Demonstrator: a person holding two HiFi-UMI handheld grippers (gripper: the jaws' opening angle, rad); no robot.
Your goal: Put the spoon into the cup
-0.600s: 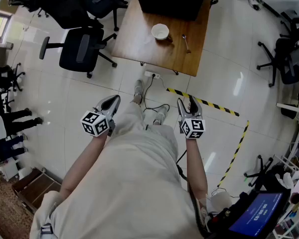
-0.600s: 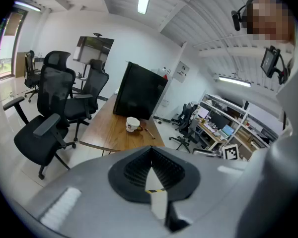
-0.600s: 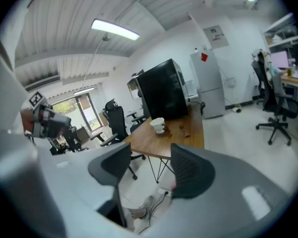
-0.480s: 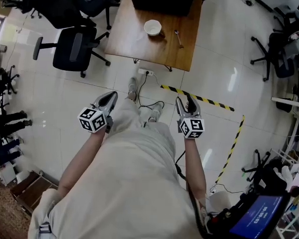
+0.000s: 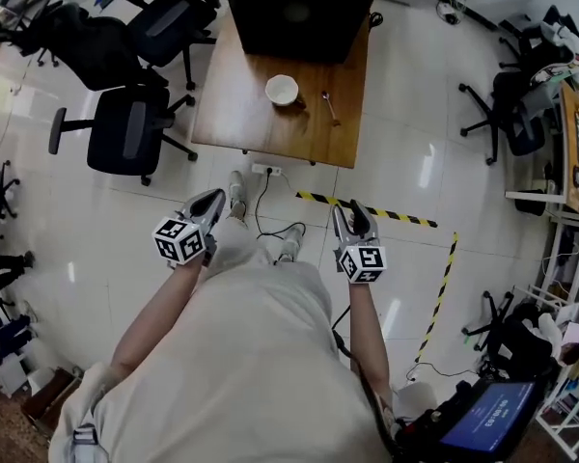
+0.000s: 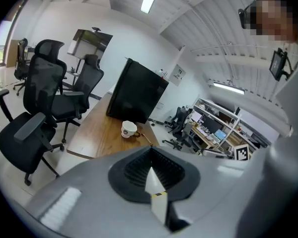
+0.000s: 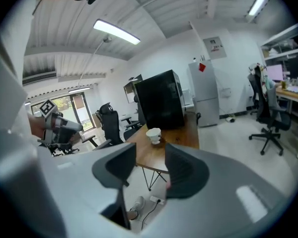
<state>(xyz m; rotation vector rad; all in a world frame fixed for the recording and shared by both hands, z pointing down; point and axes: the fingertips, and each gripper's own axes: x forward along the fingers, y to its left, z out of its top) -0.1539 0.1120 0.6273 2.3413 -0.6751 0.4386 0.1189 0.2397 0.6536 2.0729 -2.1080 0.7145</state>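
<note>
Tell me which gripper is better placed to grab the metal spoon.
Probably right: the right gripper is open, the metal spoon lies on its side of the white cup; the left gripper is shut.

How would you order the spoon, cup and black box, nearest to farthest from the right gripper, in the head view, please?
1. Spoon, table's right side.
2. Cup, left of the spoon.
3. Black box, table's far end.

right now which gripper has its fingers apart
The right gripper: its fingers stand apart with nothing between them; those of the left gripper are shut together.
</note>
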